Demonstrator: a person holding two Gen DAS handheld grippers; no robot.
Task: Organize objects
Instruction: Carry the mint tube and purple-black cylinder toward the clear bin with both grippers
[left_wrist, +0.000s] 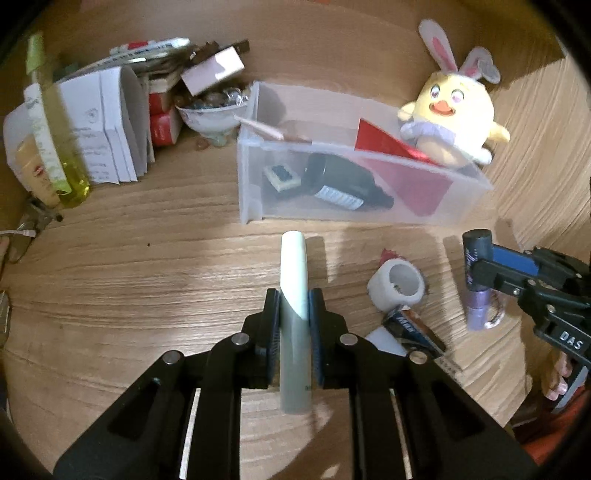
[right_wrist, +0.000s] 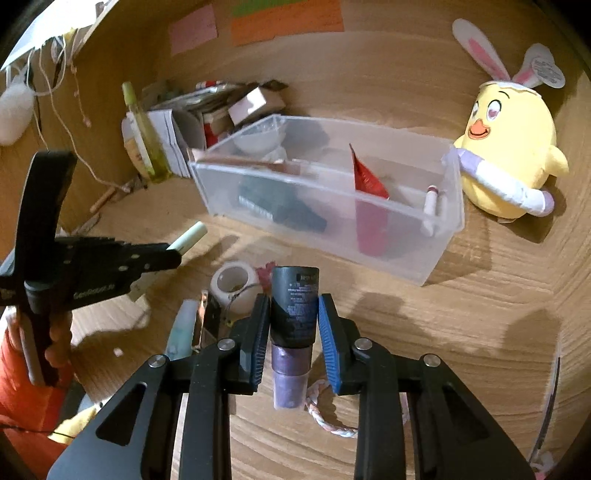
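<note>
My left gripper (left_wrist: 293, 299) is shut on a pale green tube (left_wrist: 293, 266), which stands out past the fingers and hangs just above the wooden tabletop. To the right, my right gripper (left_wrist: 480, 273) is shut on a black-capped purple tube (left_wrist: 476, 240). The right wrist view shows that gripper (right_wrist: 294, 302) with both pads pressed on the purple tube (right_wrist: 295, 291), cap pointing away. The left gripper (right_wrist: 173, 254) and its pale tube (right_wrist: 192, 234) show at the left there. A clear plastic box (left_wrist: 332, 218) (right_wrist: 314, 236) lies beyond both, holding a dark bottle (left_wrist: 343, 184) and a red packet (left_wrist: 413, 177).
A yellow chick plush (left_wrist: 454, 110) (right_wrist: 509, 147) leans by the box's right end. A white roll (left_wrist: 399, 284), a foil packet (left_wrist: 413, 328) and a braided cord (right_wrist: 325, 413) lie on the table. Papers (left_wrist: 110, 122), a yellow bottle (left_wrist: 70, 177) and a bowl (left_wrist: 210, 114) crowd the back left.
</note>
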